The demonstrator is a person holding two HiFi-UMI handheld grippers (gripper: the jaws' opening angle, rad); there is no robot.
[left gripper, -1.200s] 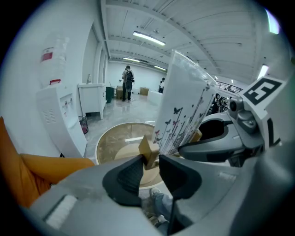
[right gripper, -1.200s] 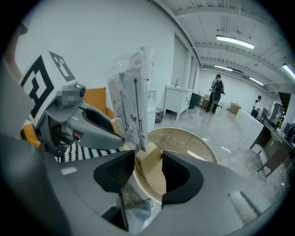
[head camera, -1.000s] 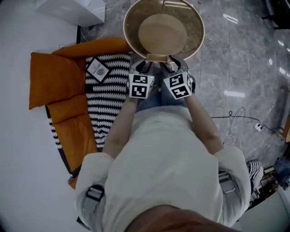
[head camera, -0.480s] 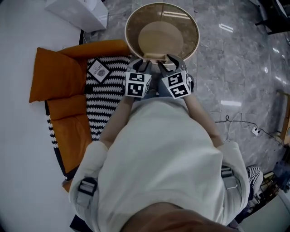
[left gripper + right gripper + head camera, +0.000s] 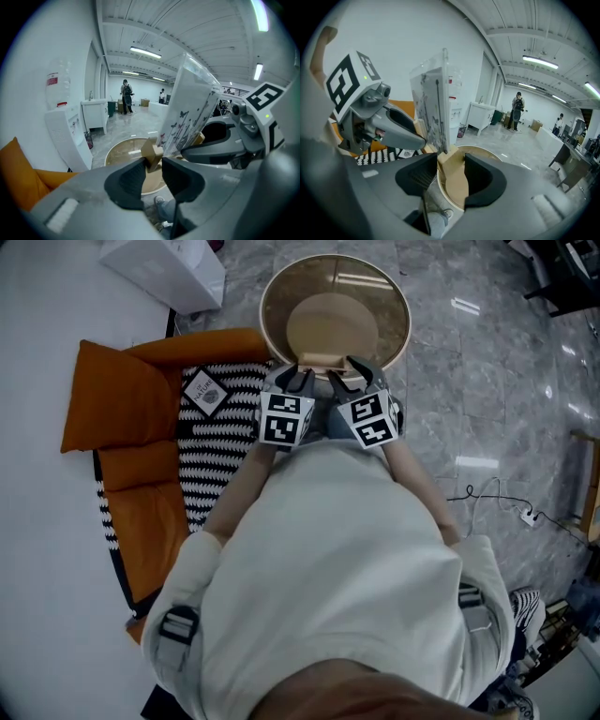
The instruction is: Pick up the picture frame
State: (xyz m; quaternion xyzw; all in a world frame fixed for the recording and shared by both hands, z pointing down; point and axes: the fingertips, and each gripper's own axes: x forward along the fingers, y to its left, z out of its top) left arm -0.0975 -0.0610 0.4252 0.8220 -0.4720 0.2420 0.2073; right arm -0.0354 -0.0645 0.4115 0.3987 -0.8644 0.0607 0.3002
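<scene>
Left jaws: the left gripper (image 5: 153, 165) is closed on the pale wooden base (image 5: 151, 153) of the picture frame (image 5: 187, 110), a clear panel printed with small butterflies.
Right jaws: the right gripper (image 5: 451, 164) clamps the other end of the same base, and the panel stands upright just above its jaws.
Grip risk: both holds look to bite only the narrow base. If one hand lifts or twists out of step with the other, the block could probably pivot or slip out of a jaw.
Panel risk: the tall panel leans in the left gripper view. A quick tilt might lever it loose from its base, or knock it on the other gripper, which sits very close.
Hand pose: in the head view both forearms (image 5: 246, 486) reach forward side by side, with the grippers almost touching and angled downward.
Frame place: it is held in the air between the two grippers, apart from everything below.
Below: a round wood-rimmed glass table (image 5: 265, 313) lies under and ahead of it. A dropped frame would likely strike the glass.
Further left: an orange cushion (image 5: 117, 399) and a black-and-white striped mat (image 5: 217, 448) lie on the grey stone floor (image 5: 469, 381).
</scene>
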